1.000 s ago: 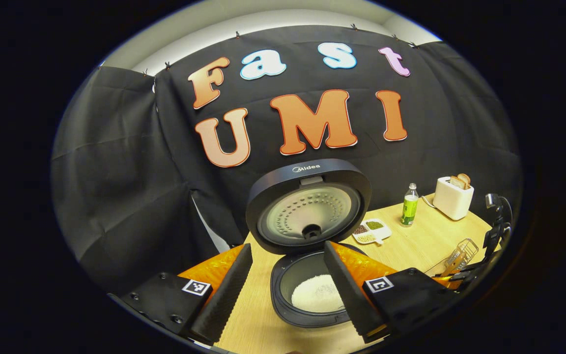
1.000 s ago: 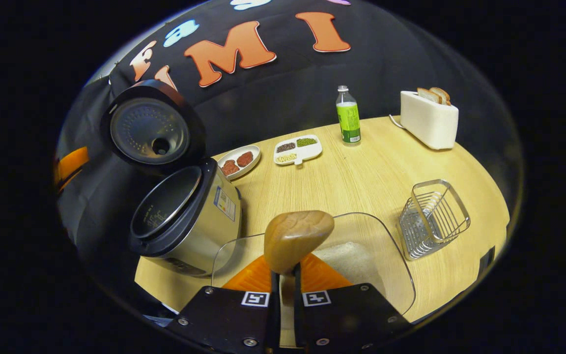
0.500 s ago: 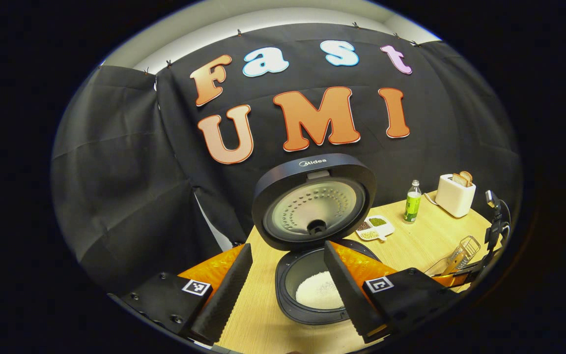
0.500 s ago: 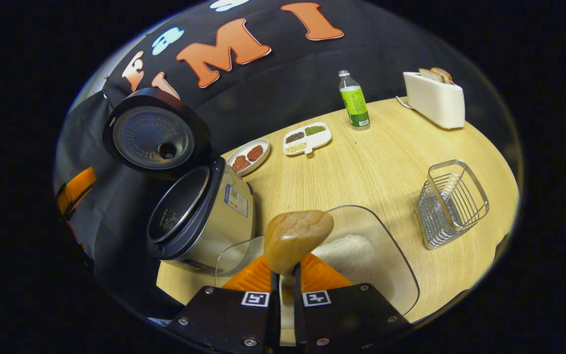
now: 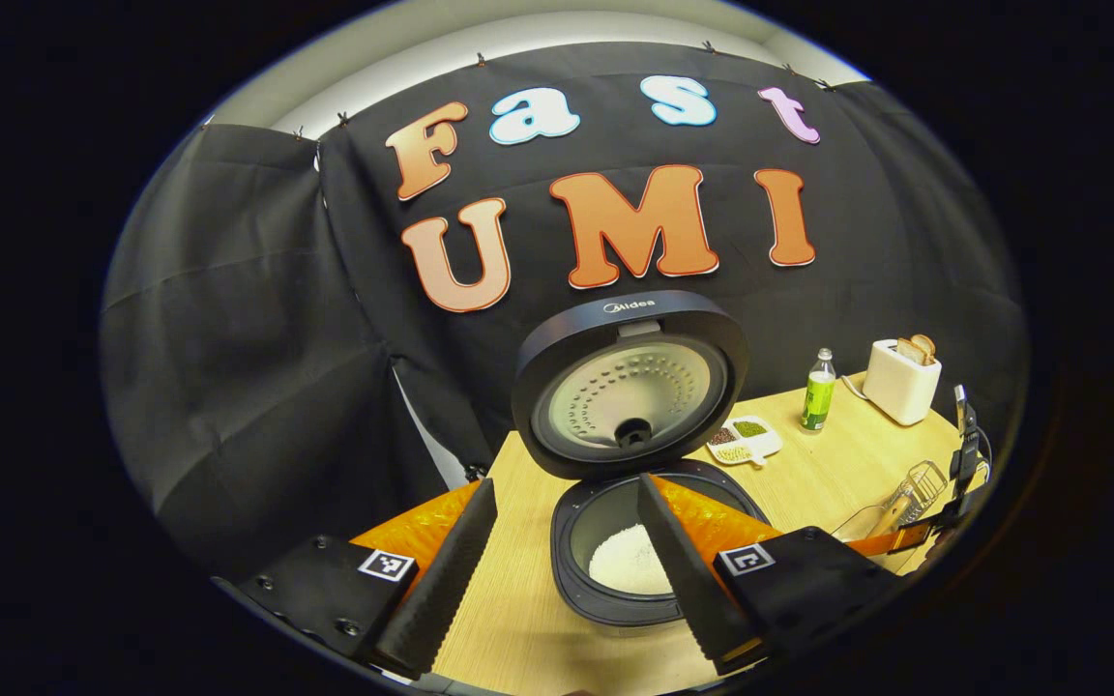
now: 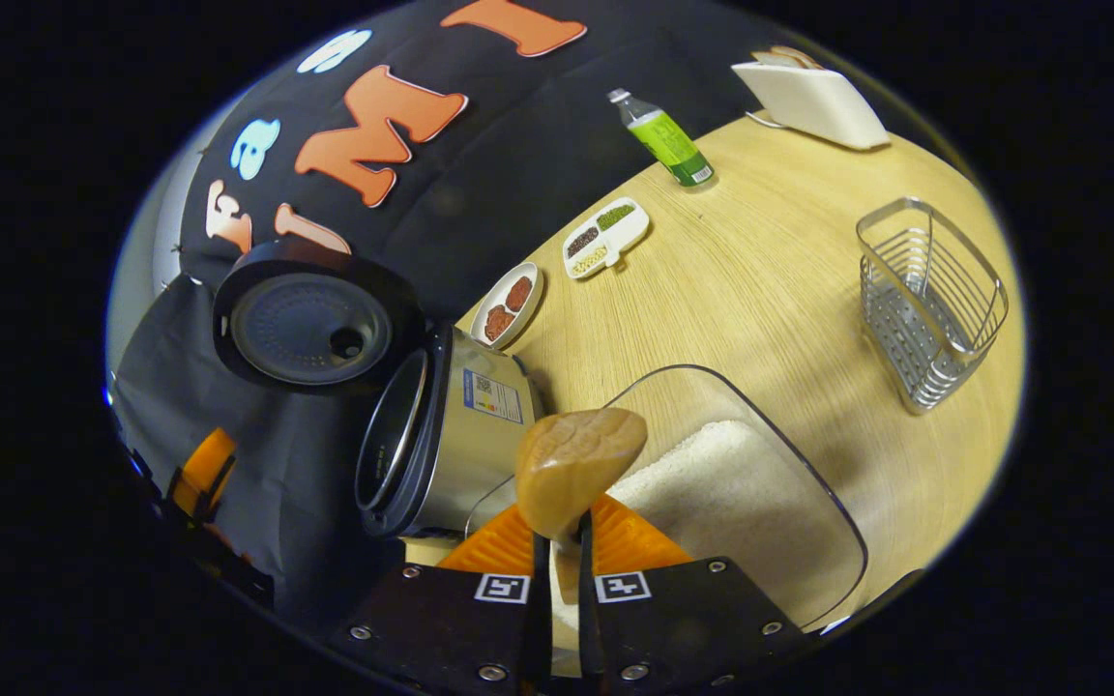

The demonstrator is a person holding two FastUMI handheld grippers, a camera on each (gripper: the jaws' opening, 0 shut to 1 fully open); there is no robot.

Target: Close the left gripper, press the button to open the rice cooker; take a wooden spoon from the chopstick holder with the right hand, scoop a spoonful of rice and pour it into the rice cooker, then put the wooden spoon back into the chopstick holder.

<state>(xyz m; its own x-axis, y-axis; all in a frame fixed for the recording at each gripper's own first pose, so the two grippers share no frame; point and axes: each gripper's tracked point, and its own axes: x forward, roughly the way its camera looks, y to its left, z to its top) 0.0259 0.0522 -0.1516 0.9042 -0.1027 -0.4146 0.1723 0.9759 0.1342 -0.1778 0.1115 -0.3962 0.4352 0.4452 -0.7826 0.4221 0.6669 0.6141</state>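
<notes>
Nearby, left tongs (image 5: 565, 570) agape; right tongs (image 6: 557, 541) clamping wooden spoon (image 6: 576, 464) beside rice cooker (image 6: 446, 435).

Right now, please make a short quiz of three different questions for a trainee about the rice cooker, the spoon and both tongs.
1. True or false: the rice cooker has its lid shut.
2. Which thing do the right tongs hold? A) green bottle B) wooden spoon C) wire chopstick holder
3. Fill the gap: the left tongs are ____ and hold nothing.

Key
1. False: the lid stands up, and white rice lies in the pot.
2. B: the wooden spoon sits between the fingers, over the clear rice container; the chopstick holder stands apart on the table.
3. open
</notes>
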